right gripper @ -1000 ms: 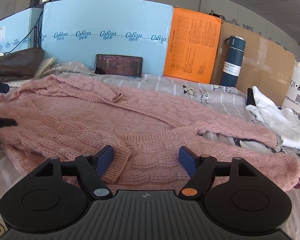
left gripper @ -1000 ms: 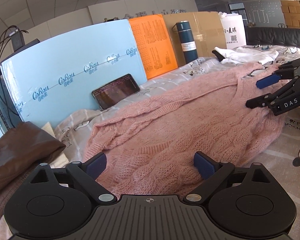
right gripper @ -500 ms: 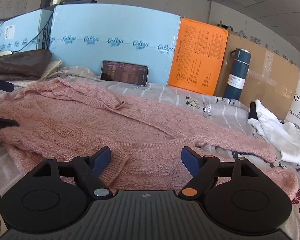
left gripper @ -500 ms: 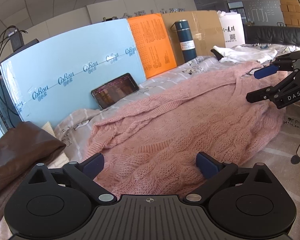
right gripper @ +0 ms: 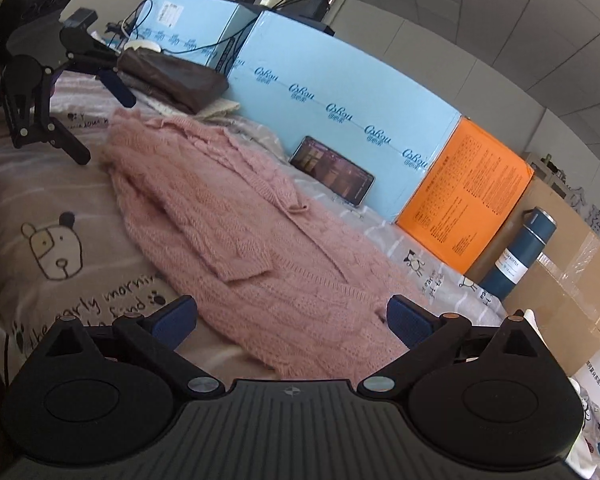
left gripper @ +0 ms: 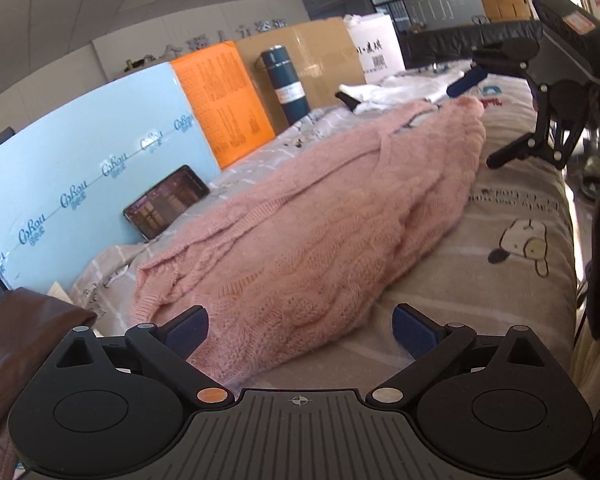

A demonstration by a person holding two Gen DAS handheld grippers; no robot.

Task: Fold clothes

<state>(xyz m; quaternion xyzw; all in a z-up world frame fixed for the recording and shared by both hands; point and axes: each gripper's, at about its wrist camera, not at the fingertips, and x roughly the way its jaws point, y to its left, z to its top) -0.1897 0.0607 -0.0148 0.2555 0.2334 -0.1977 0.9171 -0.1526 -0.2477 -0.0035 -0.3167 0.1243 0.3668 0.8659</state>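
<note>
Here the pink sweater (left gripper: 316, 216) lies folded lengthwise into a long band on the bed sheet (left gripper: 500, 248), running from just in front of the left gripper (left gripper: 300, 328) away toward the white clothes (left gripper: 404, 88) at the far end. The left gripper's fingers stand wide apart with nothing between them; the near end of the sweater lies just ahead of its left pad, while the right pad hangs over bare sheet. Seen from the other side, the sweater (right gripper: 260, 240) has one sleeve laid across its body, the cuff ending near the middle of the band. The right gripper (right gripper: 292, 320) is likewise spread wide and holds nothing, with the sweater's nearer end lying between and just ahead of its pads. Each gripper shows in the other's view, raised above the sheet beside an end of the sweater, fingers apart. Behind the sweater a phone (left gripper: 166, 202) leans against a blue board (left gripper: 88, 160), next to an orange board (left gripper: 224, 96) and a dark blue flask (left gripper: 284, 80) that stands upright before a cardboard box (left gripper: 324, 56). A brown bag (right gripper: 172, 76) rests by the left end.
</note>
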